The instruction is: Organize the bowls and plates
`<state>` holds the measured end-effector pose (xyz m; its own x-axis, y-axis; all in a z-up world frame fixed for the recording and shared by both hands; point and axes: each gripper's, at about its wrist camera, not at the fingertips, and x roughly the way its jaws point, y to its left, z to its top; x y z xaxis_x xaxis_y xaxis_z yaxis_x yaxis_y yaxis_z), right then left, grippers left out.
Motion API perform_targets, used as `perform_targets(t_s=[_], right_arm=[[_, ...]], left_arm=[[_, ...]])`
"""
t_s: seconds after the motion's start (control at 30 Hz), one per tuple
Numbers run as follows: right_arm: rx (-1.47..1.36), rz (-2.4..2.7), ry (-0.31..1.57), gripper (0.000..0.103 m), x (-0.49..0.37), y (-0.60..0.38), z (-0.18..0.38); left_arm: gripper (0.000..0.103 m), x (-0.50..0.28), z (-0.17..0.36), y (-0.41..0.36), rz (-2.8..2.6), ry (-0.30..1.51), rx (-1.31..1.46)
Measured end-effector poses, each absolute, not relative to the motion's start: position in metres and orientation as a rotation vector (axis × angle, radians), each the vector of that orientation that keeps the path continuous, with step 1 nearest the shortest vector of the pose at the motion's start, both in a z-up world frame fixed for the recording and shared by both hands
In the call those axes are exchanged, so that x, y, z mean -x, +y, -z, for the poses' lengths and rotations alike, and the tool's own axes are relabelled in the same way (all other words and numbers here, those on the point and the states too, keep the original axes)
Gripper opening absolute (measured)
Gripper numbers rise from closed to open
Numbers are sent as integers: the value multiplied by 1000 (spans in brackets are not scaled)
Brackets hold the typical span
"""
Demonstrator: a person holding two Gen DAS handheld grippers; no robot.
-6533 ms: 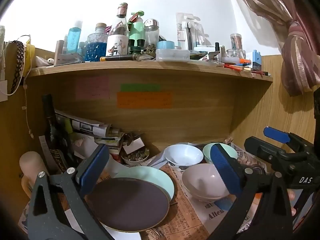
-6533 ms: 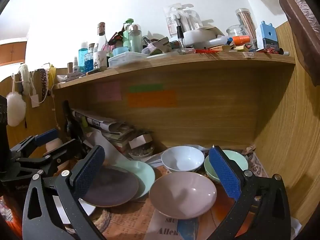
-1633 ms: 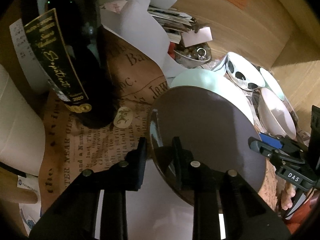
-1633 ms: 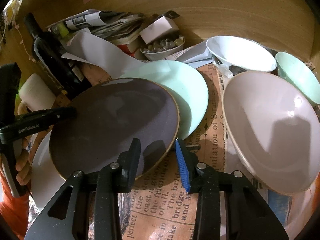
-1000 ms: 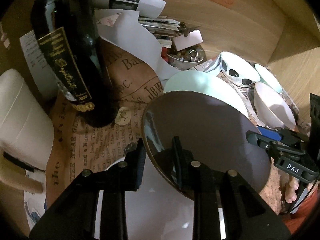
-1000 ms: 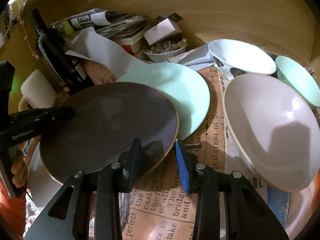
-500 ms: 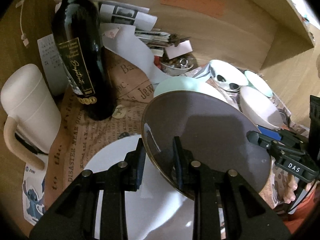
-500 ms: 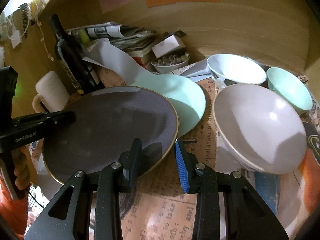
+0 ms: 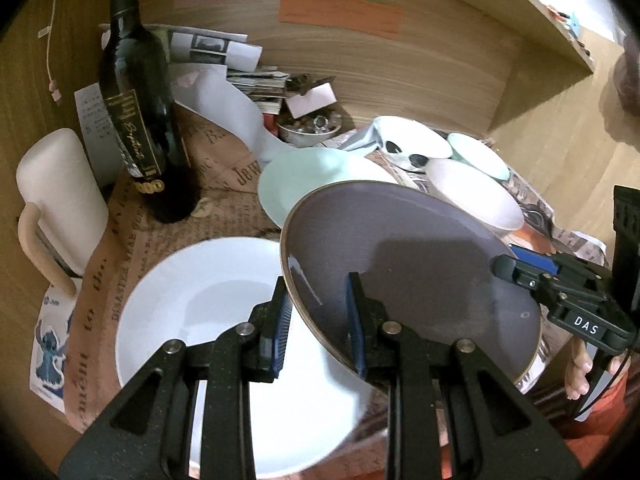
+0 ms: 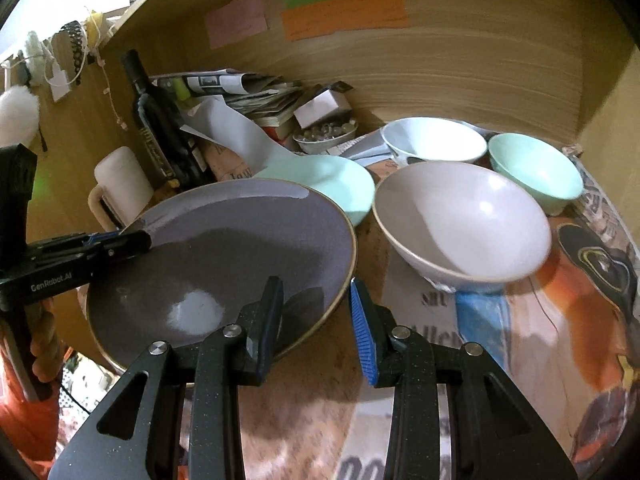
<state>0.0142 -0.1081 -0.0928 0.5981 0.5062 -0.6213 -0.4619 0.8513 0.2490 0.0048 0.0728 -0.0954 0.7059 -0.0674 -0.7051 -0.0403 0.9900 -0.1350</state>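
Note:
Both grippers hold a dark grey plate [image 9: 404, 256] by opposite rims, lifted and tilted above the table. My left gripper [image 9: 318, 312] is shut on its near-left rim; my right gripper [image 10: 316, 312] is shut on its right rim. The plate also shows in the right wrist view [image 10: 224, 264]. A white plate [image 9: 192, 312] lies below it. A mint plate [image 9: 304, 176] lies behind. A pink-white bowl [image 10: 460, 220], a white bowl [image 10: 432, 140] and a mint bowl [image 10: 532, 168] stand at the right.
A dark wine bottle [image 9: 140, 92] and a white mug [image 9: 52, 188] stand at the left. Newspapers, a paper sheet and a small dish of beads [image 9: 308, 128] crowd the back. Wooden walls close the back and right. Newspaper covers the table.
Both grippers closed on the grey plate's rims, then raised it off the white plate and drew it back, so the white plate now lies uncovered.

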Motion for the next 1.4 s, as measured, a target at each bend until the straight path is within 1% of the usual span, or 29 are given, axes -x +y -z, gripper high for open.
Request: perform_targets(t_s=[0.57, 0.83, 1.4], right_arm=[[-37, -543, 749, 31, 13, -147, 104], [15, -512, 783, 31, 13, -157, 116], [-6, -487, 856, 31, -3, -173, 138]], left_arm=[[27, 17, 112, 26, 42, 810, 158], [27, 8, 129, 10, 58, 846, 165], [28, -8, 154, -9, 82, 911, 130]])
